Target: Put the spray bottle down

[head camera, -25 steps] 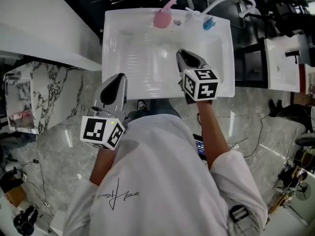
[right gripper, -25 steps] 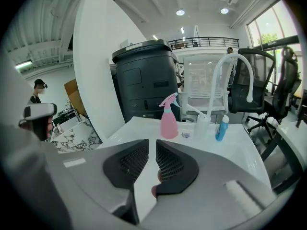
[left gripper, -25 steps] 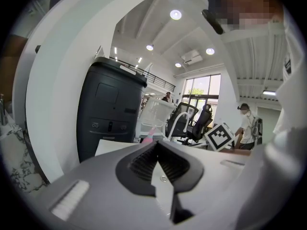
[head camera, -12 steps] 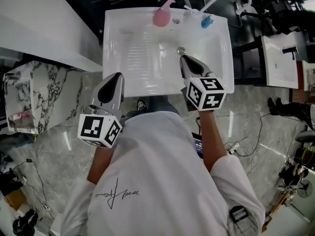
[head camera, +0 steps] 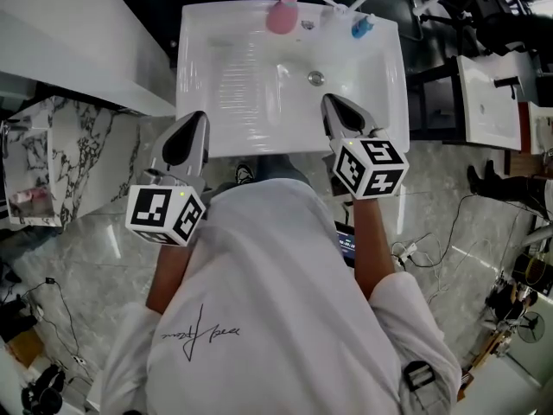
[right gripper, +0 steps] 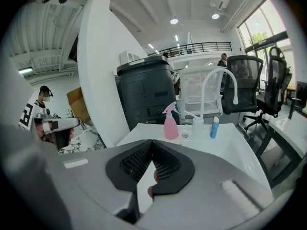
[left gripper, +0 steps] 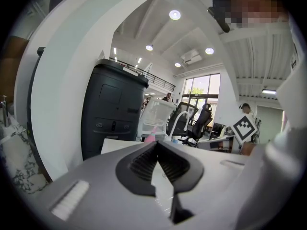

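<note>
The right tongs (right gripper: 152,143) are together at the tips. They have just been closing, and nothing sits between the ribbed pads. The left tongs (left gripper: 157,145) are also pressed together and empty. Both hang at the near edge of the white sink (head camera: 203,102), the right over its front rim and the left just outside its front left corner. That reads as idle tongs pulled clear of the work, not tongs lined up for a grasp.

The pink spray bottle (right gripper: 170,123) stands upright on the sink's back ledge, its trigger head on top, well apart from either tool. Set there, it is off the sloped basin floor, so it looks stable. The task appears to be done. A small blue bottle (right gripper: 214,127) stands on the same ledge, to the right of the pink one.

Neither bottle shows a label that can be read. The cubes (head camera: 370,167) on the tongs carry black-and-white square markers but no letters. The person's white shirt (head camera: 276,301) bears a dark handwritten-style script, too loose to read with confidence.
</note>
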Demonstrator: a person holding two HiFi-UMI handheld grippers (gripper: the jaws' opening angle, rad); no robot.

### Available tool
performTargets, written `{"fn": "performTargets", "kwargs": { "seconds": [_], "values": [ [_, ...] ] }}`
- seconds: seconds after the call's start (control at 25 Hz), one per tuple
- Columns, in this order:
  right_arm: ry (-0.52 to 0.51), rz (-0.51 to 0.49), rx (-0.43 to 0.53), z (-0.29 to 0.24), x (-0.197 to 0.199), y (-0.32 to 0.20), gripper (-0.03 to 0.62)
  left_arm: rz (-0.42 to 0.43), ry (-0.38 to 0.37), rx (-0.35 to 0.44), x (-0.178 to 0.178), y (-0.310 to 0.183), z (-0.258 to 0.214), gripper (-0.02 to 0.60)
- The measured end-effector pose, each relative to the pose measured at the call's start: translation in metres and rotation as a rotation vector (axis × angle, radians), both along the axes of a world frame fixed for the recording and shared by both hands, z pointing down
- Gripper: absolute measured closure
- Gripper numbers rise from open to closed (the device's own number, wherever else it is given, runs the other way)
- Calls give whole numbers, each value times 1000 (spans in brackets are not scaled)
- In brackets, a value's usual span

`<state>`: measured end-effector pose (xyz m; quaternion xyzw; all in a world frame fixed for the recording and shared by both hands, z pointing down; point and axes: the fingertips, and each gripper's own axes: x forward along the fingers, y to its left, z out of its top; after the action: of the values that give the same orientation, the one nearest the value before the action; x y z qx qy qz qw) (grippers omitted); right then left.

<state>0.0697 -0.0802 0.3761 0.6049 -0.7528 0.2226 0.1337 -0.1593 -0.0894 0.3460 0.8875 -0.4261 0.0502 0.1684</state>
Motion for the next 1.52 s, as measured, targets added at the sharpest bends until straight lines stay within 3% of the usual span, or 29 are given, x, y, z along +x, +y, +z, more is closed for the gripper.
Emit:
{"fn": "performTargets", "kwargs": {
  "seconds": [0.2, 0.68, 1.52],
  "values": [
    [-20, -35, 28, -8, -3, 12, 595, 9, 2, -4, 5, 2, 2, 528],
    [-28, -7, 46, -15, 11, 37, 597, 23, -5, -23, 13, 10, 7, 528],
    [-8, -46, 45, -16, 6, 46, 597, 42, -6, -44, 17, 19, 14, 528]
  ]
}}
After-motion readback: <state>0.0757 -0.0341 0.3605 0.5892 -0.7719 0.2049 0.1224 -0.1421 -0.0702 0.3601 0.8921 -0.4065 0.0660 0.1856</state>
